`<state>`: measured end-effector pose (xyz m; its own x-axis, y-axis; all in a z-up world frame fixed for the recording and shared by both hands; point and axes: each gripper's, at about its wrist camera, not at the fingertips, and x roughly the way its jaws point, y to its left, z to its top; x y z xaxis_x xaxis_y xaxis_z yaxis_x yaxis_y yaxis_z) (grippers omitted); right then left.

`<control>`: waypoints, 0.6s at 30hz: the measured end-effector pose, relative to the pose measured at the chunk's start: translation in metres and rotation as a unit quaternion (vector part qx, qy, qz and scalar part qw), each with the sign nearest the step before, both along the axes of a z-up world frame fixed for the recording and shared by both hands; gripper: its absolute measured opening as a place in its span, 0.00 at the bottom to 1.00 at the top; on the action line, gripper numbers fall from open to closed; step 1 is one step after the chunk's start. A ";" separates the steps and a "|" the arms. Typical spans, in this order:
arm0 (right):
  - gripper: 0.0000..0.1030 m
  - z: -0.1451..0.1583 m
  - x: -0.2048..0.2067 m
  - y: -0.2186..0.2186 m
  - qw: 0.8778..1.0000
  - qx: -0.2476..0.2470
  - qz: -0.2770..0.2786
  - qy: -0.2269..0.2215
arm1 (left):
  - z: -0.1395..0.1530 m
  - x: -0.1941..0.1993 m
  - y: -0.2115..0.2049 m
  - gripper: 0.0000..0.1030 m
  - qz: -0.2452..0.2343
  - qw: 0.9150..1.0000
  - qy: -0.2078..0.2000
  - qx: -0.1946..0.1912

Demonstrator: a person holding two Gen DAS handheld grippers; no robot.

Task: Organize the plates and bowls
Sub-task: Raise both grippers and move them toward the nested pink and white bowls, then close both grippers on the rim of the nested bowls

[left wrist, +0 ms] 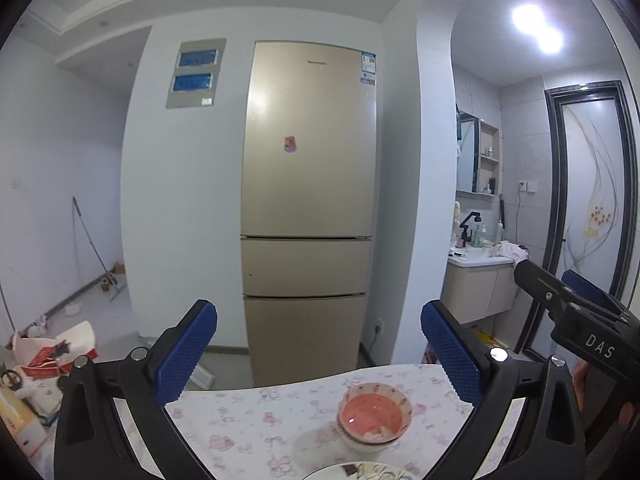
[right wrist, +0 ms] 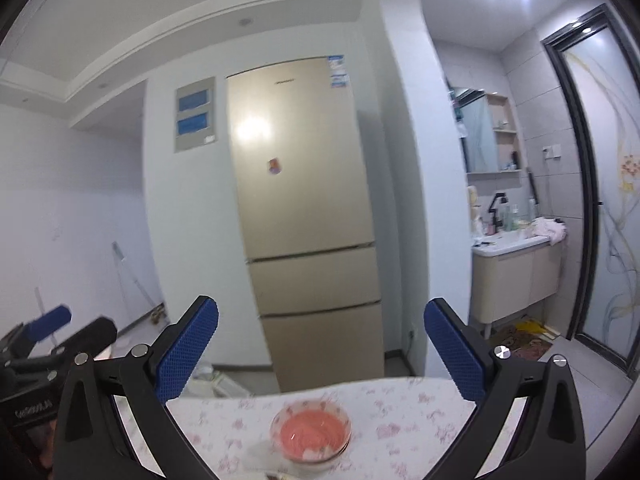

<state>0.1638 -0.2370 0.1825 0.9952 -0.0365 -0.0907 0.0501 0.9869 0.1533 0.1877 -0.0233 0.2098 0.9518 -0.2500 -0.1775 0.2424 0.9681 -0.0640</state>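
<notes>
A bowl with a pink inside rests on another bowl on the floral tablecloth, in the lower middle of the left wrist view. The rim of a white plate shows at the bottom edge, nearer to me. My left gripper is open, held above the table with nothing between its blue pads. The right wrist view shows the same stacked bowl below my right gripper, which is also open and empty. The right gripper's body is at the right in the left view.
A tall gold fridge stands behind the table against a white wall. To the right is a washbasin cabinet and a dark-framed glass door. Boxes and clutter sit at the left. The other gripper shows at the left.
</notes>
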 end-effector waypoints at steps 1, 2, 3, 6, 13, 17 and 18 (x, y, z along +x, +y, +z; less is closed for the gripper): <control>1.00 -0.001 0.005 -0.003 1.000 0.001 0.004 0.002 | 0.000 0.006 -0.002 1.00 -0.001 1.000 0.003 -0.003; 1.00 -0.002 0.010 -0.006 1.000 0.003 0.009 0.006 | 0.001 0.012 -0.003 1.00 0.000 1.000 0.006 -0.006; 1.00 -0.005 0.015 -0.009 1.000 0.006 0.013 0.011 | 0.001 0.021 -0.004 1.00 -0.001 1.000 0.009 -0.011; 1.00 -0.017 0.029 -0.019 0.999 0.015 0.019 0.030 | 0.002 0.044 -0.011 1.00 -0.008 1.000 0.014 -0.016; 1.00 -0.055 0.071 -0.034 0.998 0.025 0.015 0.051 | -0.027 0.104 -0.029 1.00 -0.034 0.998 0.053 -0.020; 1.00 -0.082 0.098 -0.042 0.994 0.049 0.039 0.095 | -0.073 0.139 -0.032 1.00 -0.043 0.993 0.110 -0.031; 1.00 -0.088 0.103 -0.045 0.992 0.056 0.042 0.102 | -0.086 0.152 -0.034 1.00 -0.045 0.990 0.133 -0.032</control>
